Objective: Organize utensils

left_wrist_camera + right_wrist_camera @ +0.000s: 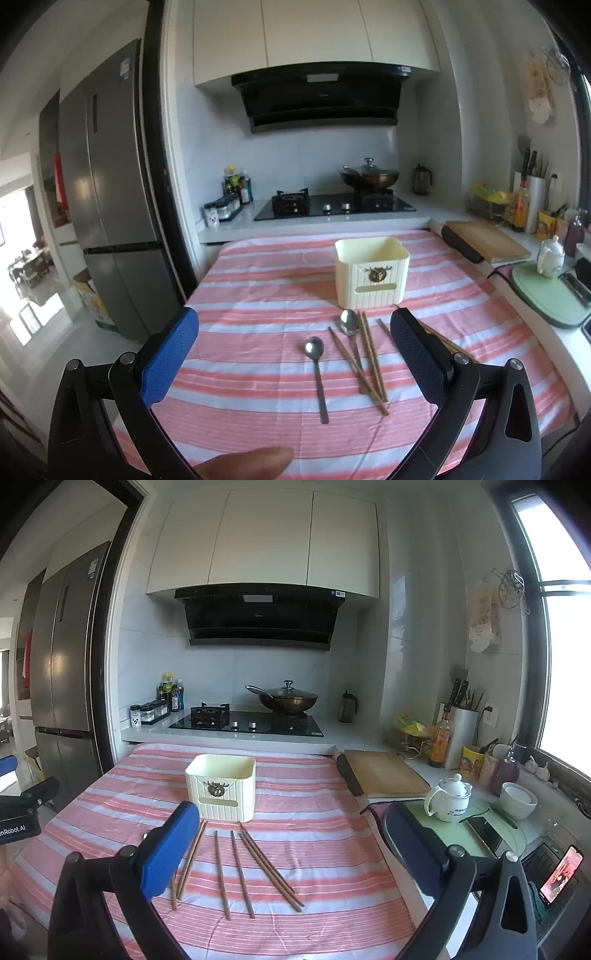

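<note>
Left wrist view: the left gripper (295,354) hangs above the pink-and-white striped tablecloth (258,413) with its blue-padded jaws spread wide and nothing between them, tilted a little downward. Below the gap lie two metal spoons: the nearer spoon (318,373) by itself, bowl toward the far end of the table, and the second spoon (350,328) just beside and partly under a crossed bundle of brown chopsticks (369,365). Beyond them, near the middle of the cloth, stands the cream utensil holder (371,273), upright, with a dark ornament on its front. A fingertip (247,463) shows at the bottom edge. From the right wrist view, the right gripper (291,853) is likewise released, jaws wide apart over the cloth, gripping nothing. Here more chopsticks (240,871) lie loose in front of the holder: a pair partly hidden by the left jaw, two single sticks side by side, and a pair angled to the right. A wooden cutting board (384,775) and a white teapot (448,799) sit on the counter to the right, well apart from the utensils
</note>
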Demonstrator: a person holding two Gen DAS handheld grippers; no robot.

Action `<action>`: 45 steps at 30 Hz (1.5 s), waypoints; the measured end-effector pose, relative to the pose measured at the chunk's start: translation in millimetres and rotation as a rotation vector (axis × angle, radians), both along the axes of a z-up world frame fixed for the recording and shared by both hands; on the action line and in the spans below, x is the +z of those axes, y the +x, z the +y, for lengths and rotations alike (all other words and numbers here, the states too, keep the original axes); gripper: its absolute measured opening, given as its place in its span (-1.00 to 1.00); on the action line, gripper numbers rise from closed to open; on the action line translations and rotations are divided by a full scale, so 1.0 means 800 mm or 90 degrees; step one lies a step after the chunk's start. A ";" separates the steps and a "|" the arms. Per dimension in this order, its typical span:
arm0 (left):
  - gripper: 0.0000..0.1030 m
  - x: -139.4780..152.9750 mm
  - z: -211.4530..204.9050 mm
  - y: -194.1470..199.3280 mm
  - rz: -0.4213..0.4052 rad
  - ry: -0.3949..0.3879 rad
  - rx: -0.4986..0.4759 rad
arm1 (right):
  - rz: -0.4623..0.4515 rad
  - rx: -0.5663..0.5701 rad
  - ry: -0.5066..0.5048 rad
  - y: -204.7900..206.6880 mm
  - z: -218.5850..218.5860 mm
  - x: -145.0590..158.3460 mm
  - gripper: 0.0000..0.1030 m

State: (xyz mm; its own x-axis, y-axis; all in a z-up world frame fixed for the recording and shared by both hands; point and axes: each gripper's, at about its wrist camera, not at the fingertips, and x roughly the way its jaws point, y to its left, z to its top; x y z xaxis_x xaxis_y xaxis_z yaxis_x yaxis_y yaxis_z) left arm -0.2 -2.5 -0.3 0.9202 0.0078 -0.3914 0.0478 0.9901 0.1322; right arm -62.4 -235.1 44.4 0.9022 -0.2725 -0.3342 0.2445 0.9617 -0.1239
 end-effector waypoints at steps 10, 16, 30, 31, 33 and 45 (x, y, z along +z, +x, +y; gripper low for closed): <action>1.00 -0.009 0.005 0.002 0.005 -0.027 0.001 | -0.002 0.003 0.005 -0.005 -0.005 -0.002 1.00; 1.00 -0.010 0.005 0.003 0.007 -0.027 0.001 | 0.001 0.003 0.003 -0.003 -0.003 -0.004 1.00; 1.00 -0.014 0.004 0.003 0.010 -0.023 0.000 | 0.007 0.001 0.008 0.003 -0.009 -0.008 1.00; 1.00 -0.013 0.004 0.004 0.010 -0.023 0.000 | 0.007 0.002 0.009 0.002 -0.009 -0.008 1.00; 1.00 -0.015 0.004 0.003 0.010 -0.023 0.000 | 0.008 0.003 0.008 0.003 -0.009 -0.008 1.00; 1.00 -0.022 0.012 0.005 0.011 -0.026 0.004 | 0.008 0.008 0.009 0.002 -0.012 -0.011 1.00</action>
